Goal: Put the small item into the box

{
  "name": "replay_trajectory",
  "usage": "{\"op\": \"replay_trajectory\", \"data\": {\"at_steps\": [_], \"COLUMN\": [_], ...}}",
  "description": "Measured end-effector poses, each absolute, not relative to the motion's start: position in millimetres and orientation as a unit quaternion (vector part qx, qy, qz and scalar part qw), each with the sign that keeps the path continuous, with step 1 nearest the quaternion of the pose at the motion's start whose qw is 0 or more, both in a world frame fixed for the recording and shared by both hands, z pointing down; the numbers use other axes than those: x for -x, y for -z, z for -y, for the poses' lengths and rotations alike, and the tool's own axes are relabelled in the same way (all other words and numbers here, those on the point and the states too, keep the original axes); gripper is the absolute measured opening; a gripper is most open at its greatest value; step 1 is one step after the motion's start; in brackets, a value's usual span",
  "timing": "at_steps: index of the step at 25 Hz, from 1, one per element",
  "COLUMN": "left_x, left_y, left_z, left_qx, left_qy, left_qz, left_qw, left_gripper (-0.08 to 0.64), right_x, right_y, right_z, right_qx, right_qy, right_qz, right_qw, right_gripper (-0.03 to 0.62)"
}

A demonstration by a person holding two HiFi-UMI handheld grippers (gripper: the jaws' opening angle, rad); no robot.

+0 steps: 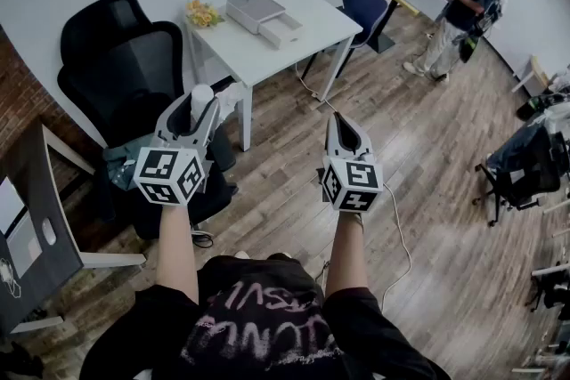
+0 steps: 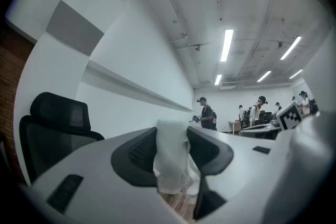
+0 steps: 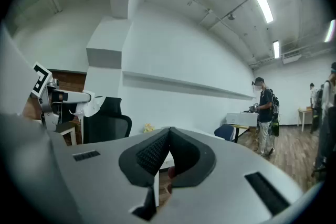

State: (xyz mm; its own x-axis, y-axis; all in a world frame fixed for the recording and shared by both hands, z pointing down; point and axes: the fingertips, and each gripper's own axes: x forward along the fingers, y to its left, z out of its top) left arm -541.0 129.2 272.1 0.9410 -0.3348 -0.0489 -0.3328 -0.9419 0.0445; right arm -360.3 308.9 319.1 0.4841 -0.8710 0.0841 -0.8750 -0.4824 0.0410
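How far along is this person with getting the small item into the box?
Done: the white crumpled item is picked up, pinched in the left gripper. In hand: it is held over the floor, short of the table. Left: reach the white box there and drop it in. The right gripper is shut and empty.

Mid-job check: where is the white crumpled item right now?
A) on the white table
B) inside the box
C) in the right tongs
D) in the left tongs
D: the left gripper view shows the left tongs clamped on the white crumpled item; the right tongs are shut with their pads together.
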Motion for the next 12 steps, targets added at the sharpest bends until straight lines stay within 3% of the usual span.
{"op": "replay_trajectory", "data": {"at_steps": [12], "left_x": [547], "left_y": [-272], "left_z": [-126], "left_qx": [-0.985], "left_qy": [0.025], "left_qz": [0.169], "left_qw": [0.006], "left_gripper": [0.175], "right_x": [370], "right_y": [-314], "right_z": [-298], "right_qx": [-0.854], "right_qy": [-0.018], "right_qz": [0.518], "right_qw": [0.038], "right_gripper": [0.0]}}
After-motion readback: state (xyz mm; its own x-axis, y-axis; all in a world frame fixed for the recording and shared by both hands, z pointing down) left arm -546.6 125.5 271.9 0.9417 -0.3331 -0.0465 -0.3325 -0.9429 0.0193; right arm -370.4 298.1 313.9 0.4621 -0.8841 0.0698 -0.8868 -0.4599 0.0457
